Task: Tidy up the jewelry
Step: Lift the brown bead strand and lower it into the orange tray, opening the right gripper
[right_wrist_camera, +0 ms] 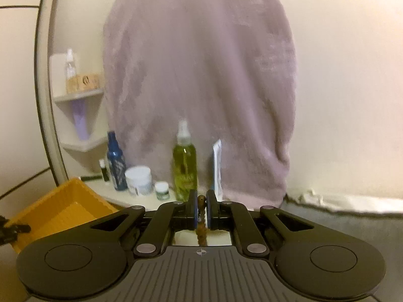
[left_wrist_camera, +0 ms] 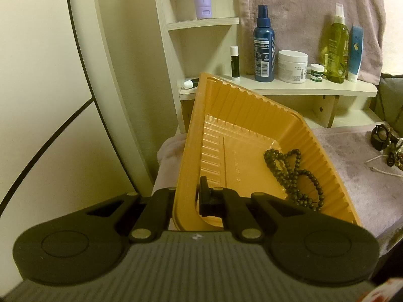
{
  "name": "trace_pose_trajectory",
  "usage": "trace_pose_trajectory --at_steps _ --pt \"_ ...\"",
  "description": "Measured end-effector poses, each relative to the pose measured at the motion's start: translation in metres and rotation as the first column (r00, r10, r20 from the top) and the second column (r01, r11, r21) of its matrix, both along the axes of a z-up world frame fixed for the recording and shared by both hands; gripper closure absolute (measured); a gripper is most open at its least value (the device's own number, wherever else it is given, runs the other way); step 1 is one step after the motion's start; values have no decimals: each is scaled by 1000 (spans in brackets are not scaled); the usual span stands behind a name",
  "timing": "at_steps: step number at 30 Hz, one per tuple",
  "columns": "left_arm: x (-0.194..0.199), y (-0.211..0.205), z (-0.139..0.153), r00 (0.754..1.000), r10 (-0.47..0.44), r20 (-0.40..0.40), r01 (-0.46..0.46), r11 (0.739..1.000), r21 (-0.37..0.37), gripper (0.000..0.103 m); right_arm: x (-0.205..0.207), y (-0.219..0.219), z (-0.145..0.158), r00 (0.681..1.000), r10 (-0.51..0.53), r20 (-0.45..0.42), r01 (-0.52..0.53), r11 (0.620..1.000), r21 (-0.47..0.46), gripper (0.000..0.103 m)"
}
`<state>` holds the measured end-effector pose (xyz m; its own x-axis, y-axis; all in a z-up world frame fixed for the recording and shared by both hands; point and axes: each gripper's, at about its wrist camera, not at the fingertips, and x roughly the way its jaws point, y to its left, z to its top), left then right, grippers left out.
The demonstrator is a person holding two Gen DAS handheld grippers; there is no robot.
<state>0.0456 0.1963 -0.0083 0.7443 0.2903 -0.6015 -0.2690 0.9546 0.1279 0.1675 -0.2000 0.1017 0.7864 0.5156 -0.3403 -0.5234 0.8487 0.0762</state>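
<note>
Left tool (left_wrist_camera: 187,198) is clamped tight on the near rim of the orange tray (left_wrist_camera: 226,115), holding it tilted above the towel-covered worktop (left_wrist_camera: 352,171). A dark beaded strand (left_wrist_camera: 294,173) lies pooled in the tray's low corner. Right tool (right_wrist_camera: 201,201) pinches a brown beaded strand (right_wrist_camera: 201,236) that hangs down between its fingers, the view blurred. More jewelry (left_wrist_camera: 388,146) sits on the worktop, well to the right of the tray. Bottles (left_wrist_camera: 264,47) line the shelf (left_wrist_camera: 327,88) behind.

A cream shelf (left_wrist_camera: 277,88) is standing ahead, a mauve towel (right_wrist_camera: 199,75) hanging behind it (bottles lining it).
</note>
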Motion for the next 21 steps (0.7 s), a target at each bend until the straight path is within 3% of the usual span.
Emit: trace_pose_trajectory --at_steps 11,21 --pt "1 0 1 1000 -6 6 6 1000 -2 99 -4 36 31 991 133 29 -133 991 5 96" --pt "0 1 1 1000 -11 9 11 1000 -3 99 -21 115 54 936 346 68 -348 937 24 96"
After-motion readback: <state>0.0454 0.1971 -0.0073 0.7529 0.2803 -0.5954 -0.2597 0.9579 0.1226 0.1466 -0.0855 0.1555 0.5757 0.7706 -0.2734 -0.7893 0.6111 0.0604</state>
